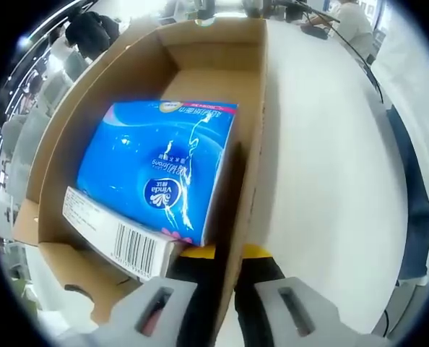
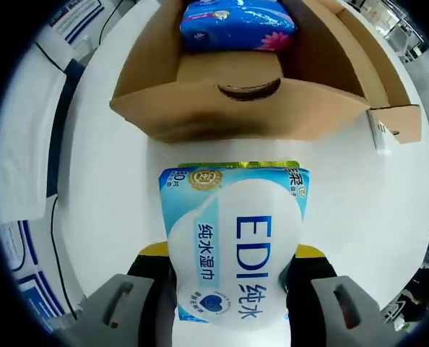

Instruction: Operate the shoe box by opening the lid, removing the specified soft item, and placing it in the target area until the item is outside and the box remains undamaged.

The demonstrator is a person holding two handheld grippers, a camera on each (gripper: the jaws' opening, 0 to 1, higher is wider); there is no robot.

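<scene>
An open brown shoe box (image 1: 77, 144) lies on a white table (image 1: 323, 159). Inside it is a blue soft tissue pack (image 1: 160, 170) with a barcode on its near end. My left gripper (image 1: 230, 278) straddles the box's right wall, one jaw inside and one outside, shut on the cardboard. In the right gripper view, my right gripper (image 2: 232, 275) is shut on a white and light-blue wet-wipes pack (image 2: 236, 238), held just in front of the box (image 2: 236, 108) above the table (image 2: 113, 188). The blue tissue pack (image 2: 236, 22) shows inside the box beyond its front flap.
A person in white (image 1: 352, 22) and others stand at the table's far end. The table's edge runs down the right of the left gripper view. White printed sheets (image 2: 27, 123) lie past the table's left edge. A loose box flap (image 2: 395, 123) sticks out to the right.
</scene>
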